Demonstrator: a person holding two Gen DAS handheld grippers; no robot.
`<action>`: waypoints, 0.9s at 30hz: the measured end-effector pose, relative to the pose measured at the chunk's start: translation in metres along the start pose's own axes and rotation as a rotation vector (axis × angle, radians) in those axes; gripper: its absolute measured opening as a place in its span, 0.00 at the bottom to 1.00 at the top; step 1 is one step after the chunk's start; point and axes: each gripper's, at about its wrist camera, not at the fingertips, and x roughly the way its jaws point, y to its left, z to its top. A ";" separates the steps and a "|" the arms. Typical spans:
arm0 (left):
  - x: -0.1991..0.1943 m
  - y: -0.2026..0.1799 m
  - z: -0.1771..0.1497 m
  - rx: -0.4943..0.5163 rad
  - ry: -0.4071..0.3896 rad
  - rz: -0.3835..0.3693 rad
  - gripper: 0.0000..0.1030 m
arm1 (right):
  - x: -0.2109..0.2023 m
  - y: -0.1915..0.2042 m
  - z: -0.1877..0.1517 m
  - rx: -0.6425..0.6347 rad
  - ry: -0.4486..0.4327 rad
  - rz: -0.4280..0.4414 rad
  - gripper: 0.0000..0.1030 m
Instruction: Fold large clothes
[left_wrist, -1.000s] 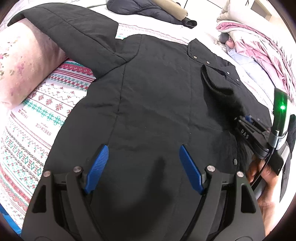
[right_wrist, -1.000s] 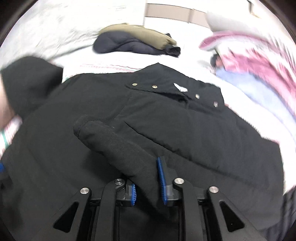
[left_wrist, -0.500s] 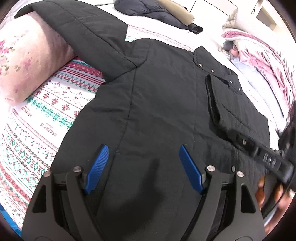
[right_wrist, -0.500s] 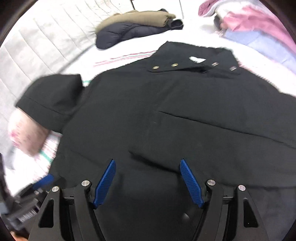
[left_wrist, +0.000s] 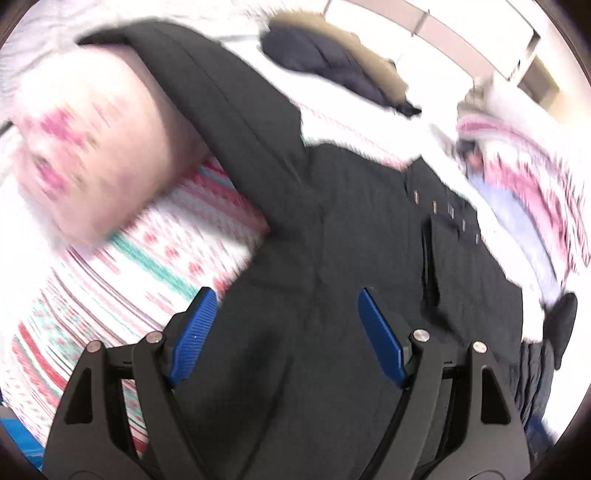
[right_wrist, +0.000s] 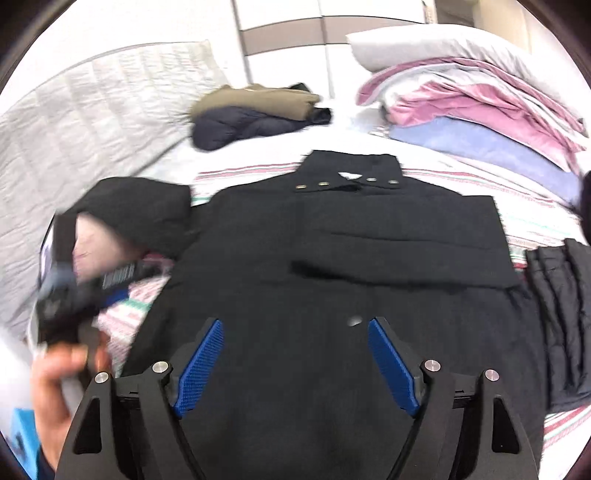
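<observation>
A large black padded coat (right_wrist: 332, 266) lies flat on the bed, collar with snaps at the far side. Its right sleeve (right_wrist: 402, 254) is folded across the chest. Its left sleeve (left_wrist: 221, 122) still stretches out over a pink pillow (left_wrist: 92, 147). My left gripper (left_wrist: 284, 325) is open and empty above the coat's left side; it also shows blurred in the right wrist view (right_wrist: 92, 291). My right gripper (right_wrist: 295, 358) is open and empty above the coat's lower front.
Folded olive and navy jackets (right_wrist: 255, 114) lie at the far side of the bed. A pile of pink and blue bedding (right_wrist: 480, 122) is at the right. Another dark garment (right_wrist: 561, 314) lies beside the coat's right edge. The sheet (left_wrist: 129, 280) is patterned.
My right gripper let go of the right sleeve, opened and drew back over the coat's lower front. The sleeve now lies across the chest. My left gripper swung towards the left sleeve.
</observation>
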 end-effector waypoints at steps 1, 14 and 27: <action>-0.008 0.005 0.010 0.006 -0.030 0.004 0.77 | -0.001 0.005 -0.005 -0.006 -0.009 0.020 0.80; 0.010 0.101 0.173 -0.207 -0.070 0.173 0.77 | 0.021 -0.013 -0.016 0.070 -0.003 0.074 0.80; 0.008 0.075 0.181 -0.145 -0.273 0.092 0.06 | 0.034 -0.023 -0.020 0.167 0.025 0.097 0.80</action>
